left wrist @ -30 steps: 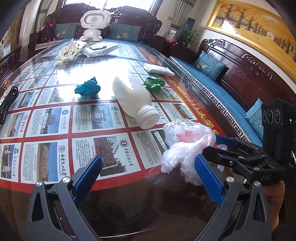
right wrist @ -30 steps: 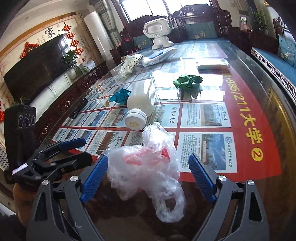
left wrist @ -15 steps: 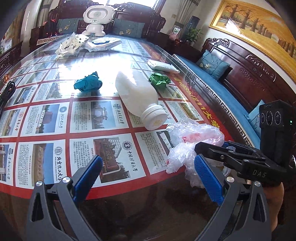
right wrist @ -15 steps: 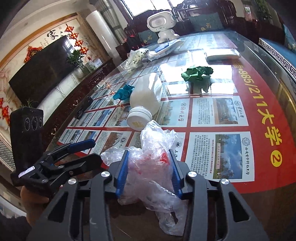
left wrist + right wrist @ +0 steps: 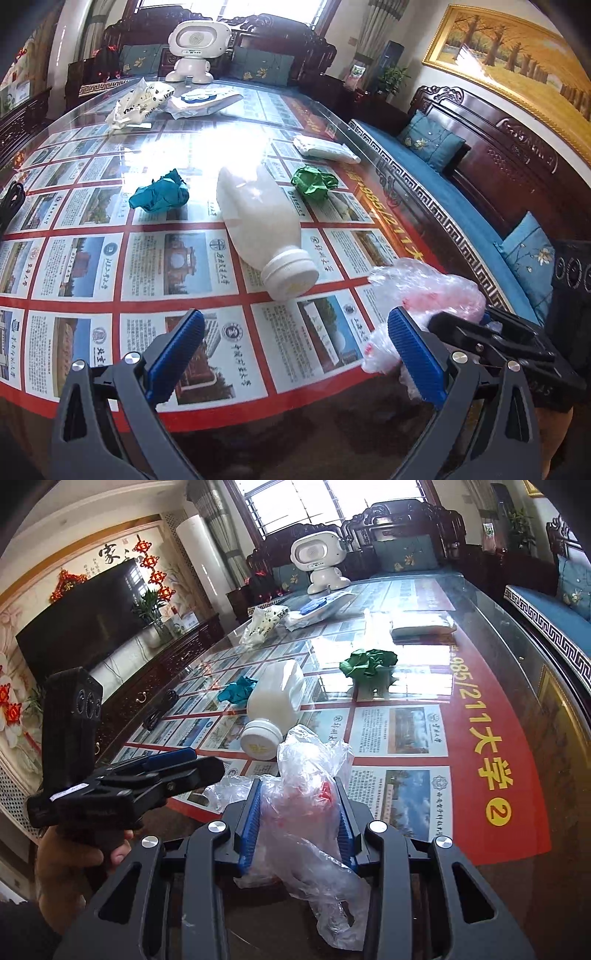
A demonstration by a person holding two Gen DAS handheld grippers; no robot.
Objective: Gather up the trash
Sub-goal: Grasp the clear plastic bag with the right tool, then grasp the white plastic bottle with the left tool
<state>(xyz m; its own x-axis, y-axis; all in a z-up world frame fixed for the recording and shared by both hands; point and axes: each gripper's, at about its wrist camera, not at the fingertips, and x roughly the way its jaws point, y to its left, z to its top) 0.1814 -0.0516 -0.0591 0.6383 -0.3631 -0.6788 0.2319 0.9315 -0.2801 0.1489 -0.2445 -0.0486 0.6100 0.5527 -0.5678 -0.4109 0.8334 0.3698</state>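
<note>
Left wrist view: the left gripper (image 5: 295,356) hovers over the near edge of the glass-topped bench (image 5: 92,258) with its jaws spread wide and nothing between them. Ahead of it lies the white plastic bottle (image 5: 258,225) on its side, cap toward the camera, with a crumpled teal paper wad (image 5: 159,194) and a crumpled green paper wad (image 5: 313,182) beyond it. At the right edge the crumpled clear plastic bag with red print (image 5: 424,291) sits in the right gripper. For the next pickup the bottle looks the nearest piece; it is round and smooth, so the jaws would do best across its body rather than its cap

Right wrist view: the right gripper (image 5: 298,825) has its jaws drawn in on the plastic bag, both blue pads pressing into the film, at the near edge of the bench. A loose tail of the bag hangs below the jaws toward the camera, and a puff stands above them. The film is slippery and only part of it is pinched, so I would lift slowly and keep the squeeze steady, watching that the tail does not drag on the bench edge. No bin is in either view, so where the bag goes cannot be told
</note>
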